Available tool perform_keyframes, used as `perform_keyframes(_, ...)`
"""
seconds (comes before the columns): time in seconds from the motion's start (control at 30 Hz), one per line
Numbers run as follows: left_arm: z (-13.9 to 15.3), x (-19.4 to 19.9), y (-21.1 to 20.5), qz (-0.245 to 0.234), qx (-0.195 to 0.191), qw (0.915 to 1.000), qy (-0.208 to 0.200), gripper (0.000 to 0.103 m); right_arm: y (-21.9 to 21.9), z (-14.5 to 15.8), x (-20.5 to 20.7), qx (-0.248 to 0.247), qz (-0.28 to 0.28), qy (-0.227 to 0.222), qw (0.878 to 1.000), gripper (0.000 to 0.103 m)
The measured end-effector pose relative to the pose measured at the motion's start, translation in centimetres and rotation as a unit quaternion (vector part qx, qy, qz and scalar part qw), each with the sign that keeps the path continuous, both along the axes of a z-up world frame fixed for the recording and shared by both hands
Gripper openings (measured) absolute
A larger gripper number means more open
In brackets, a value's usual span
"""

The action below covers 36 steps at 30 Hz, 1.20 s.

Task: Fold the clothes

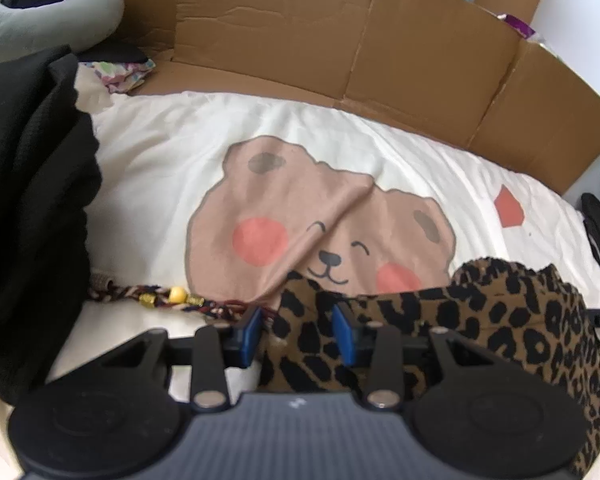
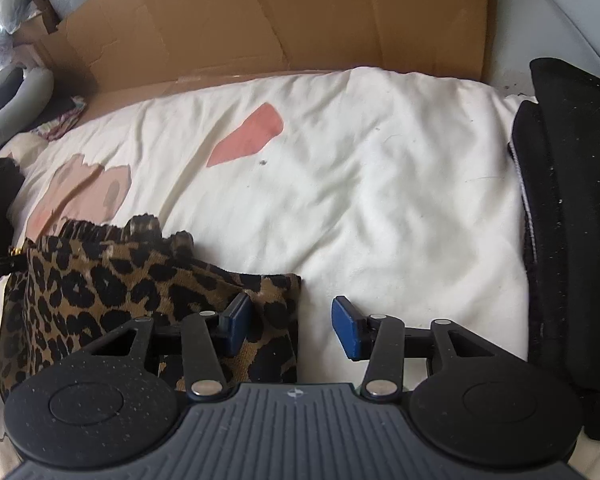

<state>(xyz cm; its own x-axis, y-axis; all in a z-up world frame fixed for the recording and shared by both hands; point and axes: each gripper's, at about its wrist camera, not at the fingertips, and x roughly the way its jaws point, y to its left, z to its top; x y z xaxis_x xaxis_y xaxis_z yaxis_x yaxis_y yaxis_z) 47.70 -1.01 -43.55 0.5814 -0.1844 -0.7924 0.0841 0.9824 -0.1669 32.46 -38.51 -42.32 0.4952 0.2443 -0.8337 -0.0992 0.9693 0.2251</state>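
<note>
A leopard-print garment [image 1: 500, 320] lies bunched on a white bed sheet [image 1: 148, 152] printed with a bear face. My left gripper [image 1: 298, 332] hovers over its left end. The blue pads stand apart with a raised fold of the print between them, and I see no squeeze. In the right wrist view the same garment [image 2: 100, 288] lies at the lower left. My right gripper [image 2: 292, 330] straddles its right corner. One pad is over the print, the other over bare sheet [image 2: 380, 180], with a gap of white between cloth and pad.
A black garment [image 1: 28, 200] is heaped at the left, with a braided beaded cord [image 1: 172, 298] beside it. Flattened cardboard [image 1: 340, 40] stands along the far side of the bed. A black padded item [image 2: 572, 200] borders the right. A grey cushion [image 1: 40, 12] sits far left.
</note>
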Motion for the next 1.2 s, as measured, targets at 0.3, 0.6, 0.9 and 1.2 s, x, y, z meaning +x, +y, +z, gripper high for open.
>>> perform_keyframes(0.3,1.1,-0.9,-1.3,-0.025,0.045,0.9982,-0.029,0.038,1.3,-0.4,0.0,-0.027,0.026,-0.011,0.999,0.052)
perform_keyframes(0.6,0.8,0.2,-1.4,-0.042,0.043,0.9978,-0.030,0.037,1.2,-0.5,-0.1,-0.025,0.027,-0.014,0.999,0.052)
perform_keyframes(0.9,-0.6,1.1,-2.3,-0.049,0.039,0.9980,-0.005,0.036,1.5,-0.3,-0.1,-0.025,0.034,-0.021,0.999,0.045)
perform_keyframes(1.2,-0.9,0.6,-2.4,-0.031,0.048,0.9984,-0.003,0.037,1.7,-0.2,-0.2,-0.028,0.048,-0.027,0.998,0.040)
